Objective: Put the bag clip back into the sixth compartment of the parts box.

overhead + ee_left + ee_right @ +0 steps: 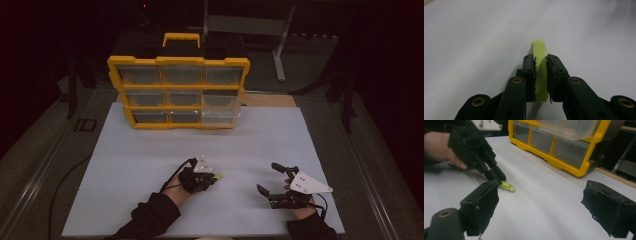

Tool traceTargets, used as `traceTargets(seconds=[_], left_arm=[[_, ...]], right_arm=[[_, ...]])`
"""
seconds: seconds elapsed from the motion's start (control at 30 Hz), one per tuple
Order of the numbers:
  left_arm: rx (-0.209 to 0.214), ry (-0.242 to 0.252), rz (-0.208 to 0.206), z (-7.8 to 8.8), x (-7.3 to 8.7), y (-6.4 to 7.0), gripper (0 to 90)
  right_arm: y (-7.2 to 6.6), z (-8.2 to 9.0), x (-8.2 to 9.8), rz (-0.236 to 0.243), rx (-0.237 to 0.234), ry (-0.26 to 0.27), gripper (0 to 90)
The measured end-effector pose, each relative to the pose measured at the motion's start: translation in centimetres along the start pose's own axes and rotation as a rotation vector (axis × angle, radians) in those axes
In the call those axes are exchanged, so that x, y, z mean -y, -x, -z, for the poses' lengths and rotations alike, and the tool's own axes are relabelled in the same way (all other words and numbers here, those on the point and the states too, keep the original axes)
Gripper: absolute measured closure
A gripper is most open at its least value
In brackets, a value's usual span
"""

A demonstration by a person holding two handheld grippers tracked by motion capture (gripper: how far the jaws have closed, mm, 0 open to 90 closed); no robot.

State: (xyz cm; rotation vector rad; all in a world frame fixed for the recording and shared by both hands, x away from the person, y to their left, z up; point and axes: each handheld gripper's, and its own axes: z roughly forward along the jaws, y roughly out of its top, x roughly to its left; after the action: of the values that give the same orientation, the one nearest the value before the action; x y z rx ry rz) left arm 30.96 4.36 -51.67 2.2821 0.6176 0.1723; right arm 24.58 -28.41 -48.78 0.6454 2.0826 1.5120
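Observation:
A small yellow-green plastic piece (541,72) lies flat on the white table top, with my left gripper (541,65) shut on it; its rounded tip sticks out past the jaws. In the high view the piece (218,176) pokes out to the right of my left gripper (210,178), low on the board left of centre. The right gripper view has the piece (507,186) at the tip of the left gripper (496,178). My right gripper (268,179) stands open at the lower right, its jaws wide apart with nothing between them (541,207).
A yellow organiser case (179,92) with clear drawers stands upright at the back of the white board (150,150); its lower right drawer (221,116) is pulled out. A metal stand (280,45) is behind it. A black cable (65,185) runs along the left.

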Motion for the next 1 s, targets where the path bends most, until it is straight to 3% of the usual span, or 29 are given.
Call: traceTargets(seconds=[0.1, 0.27, 0.57, 1.0], left_arm=[[0.052, 0.008, 0.004, 0.7, -0.2, -0.4, 79.0], [0.086, 0.002, -0.032, 1.9, -0.7, -0.9, 79.0], [0.112, -0.031, -0.114, 4.6, -2.2, -1.5, 79.0], [0.174, -0.027, -0.212, 7.8, -5.6, -1.9, 79.0]], right_arm=[[0.0, 0.1, 0.0, -0.006, 0.004, 0.002, 12.9], [0.1, 0.2, -0.1, -0.004, 0.010, 0.011, 12.9], [0.1, 0.2, -0.2, -0.004, 0.006, 0.013, 12.9], [0.1, 0.4, -0.3, -0.006, 0.008, 0.021, 12.9]])
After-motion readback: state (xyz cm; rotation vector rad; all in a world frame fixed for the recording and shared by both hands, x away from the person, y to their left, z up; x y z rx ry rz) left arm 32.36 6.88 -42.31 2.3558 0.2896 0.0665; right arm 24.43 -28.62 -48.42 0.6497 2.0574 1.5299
